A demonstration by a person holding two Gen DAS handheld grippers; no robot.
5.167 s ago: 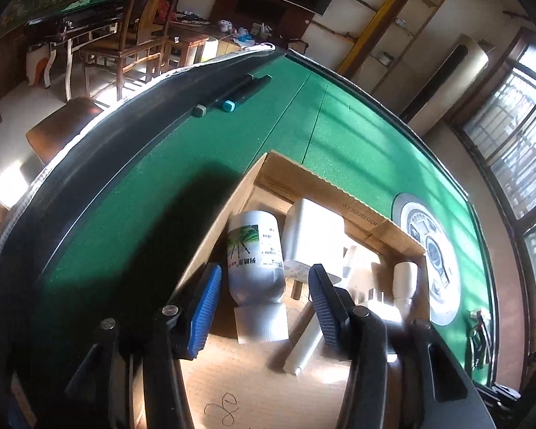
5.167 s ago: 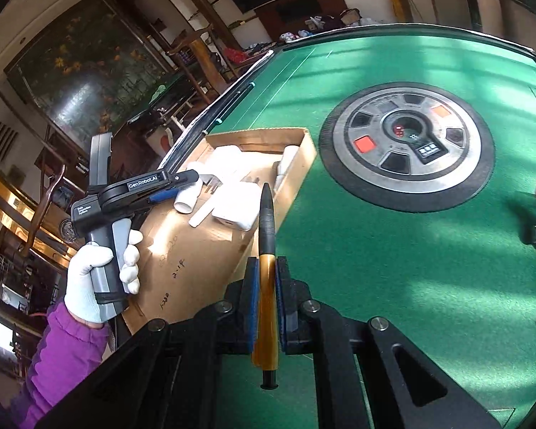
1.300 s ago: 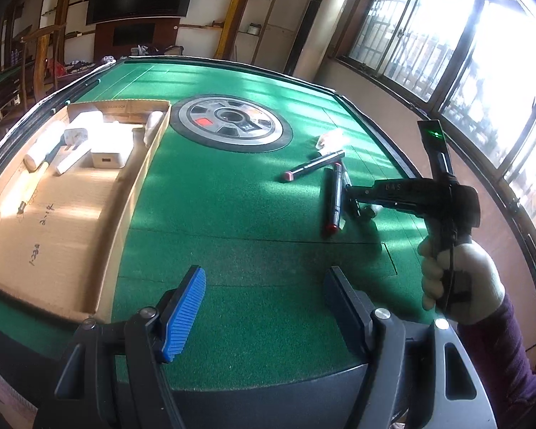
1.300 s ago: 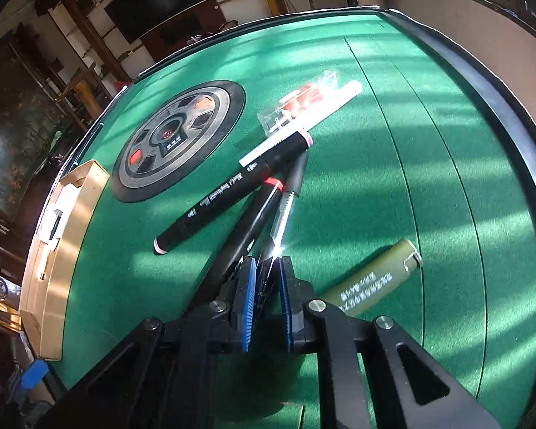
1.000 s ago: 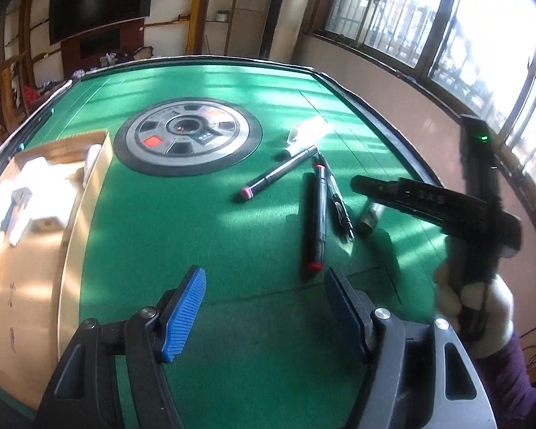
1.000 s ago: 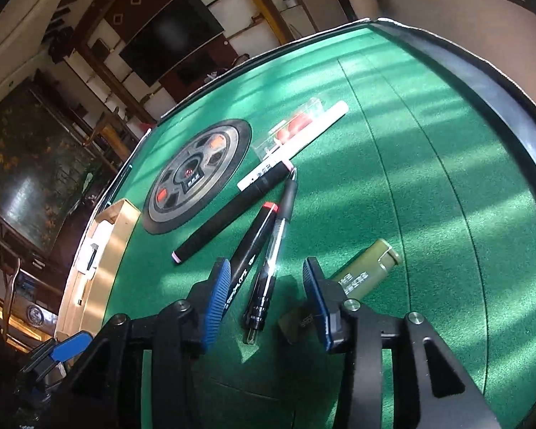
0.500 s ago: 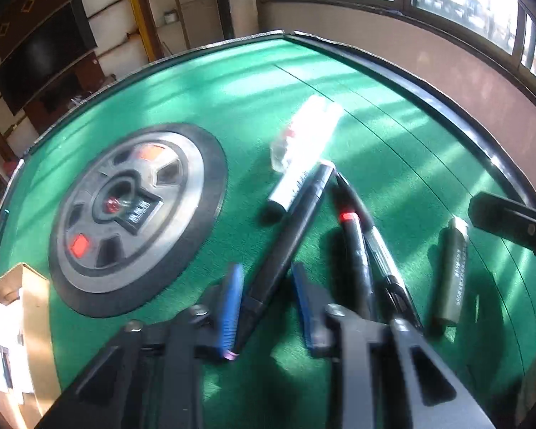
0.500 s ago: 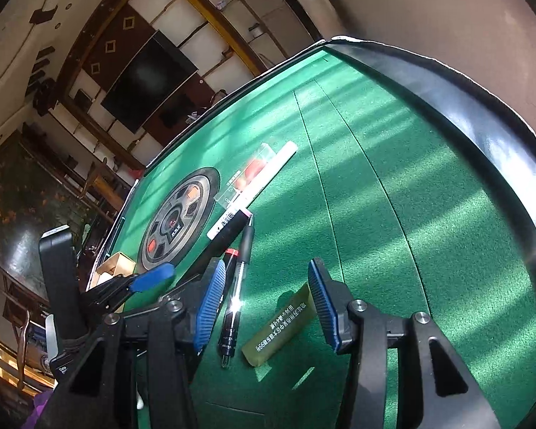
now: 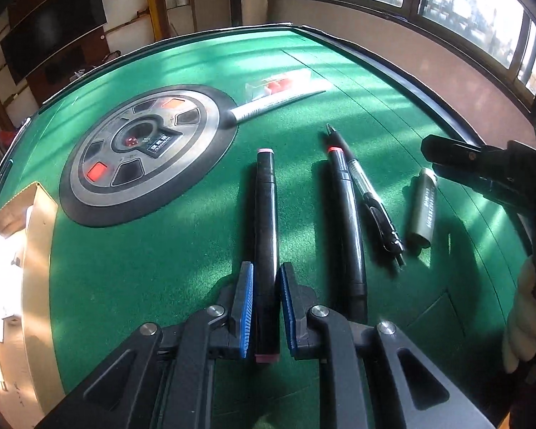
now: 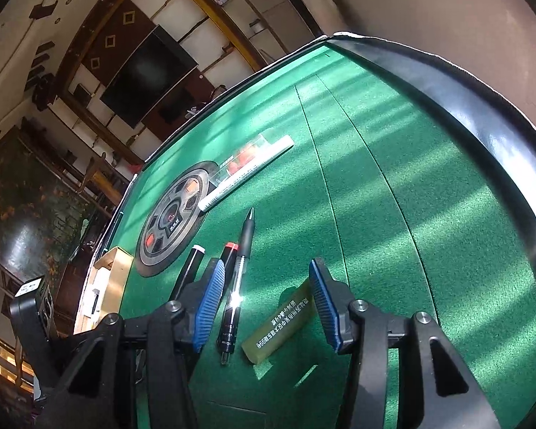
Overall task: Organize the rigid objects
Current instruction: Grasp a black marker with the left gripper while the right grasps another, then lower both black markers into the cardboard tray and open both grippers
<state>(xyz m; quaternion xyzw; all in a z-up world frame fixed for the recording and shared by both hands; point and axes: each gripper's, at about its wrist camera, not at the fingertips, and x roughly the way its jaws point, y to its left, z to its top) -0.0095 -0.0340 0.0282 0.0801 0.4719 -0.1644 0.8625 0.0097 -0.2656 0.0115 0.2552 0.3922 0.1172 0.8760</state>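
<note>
- The left gripper (image 9: 266, 307) has its blue pads (image 9: 246, 312) pressed against both sides of a black marker with pink ends (image 9: 265, 221), gripping it near its closer end; whether the marker is off the felt, I cannot tell.
- That marker points away from the camera, toward the round dial panel (image 9: 146, 150) set in the green table (image 9: 160, 250).
- Just right of it, a second black marker with a red band (image 9: 346, 214) lies on the felt, roughly parallel.
- A clear-barrelled pen (image 9: 370, 193) lies touching that second marker, and an olive lighter (image 9: 423, 207) rests further right, apart from the pen.
- Beyond the dial panel, a white marker (image 9: 278, 102) lies beside a clear packet with red bits inside (image 9: 277, 84).
- At the left edge sits a cardboard box (image 9: 41, 236) holding white items.
- The right gripper (image 10: 264, 305) stands wide open, low over the table, with the pen (image 10: 237, 275) and the lighter (image 10: 280, 325) between its spread fingers, touching neither.
- From the left camera, the right gripper's black body is visible at the far right, held in a white-gloved hand (image 9: 525, 307).
</note>
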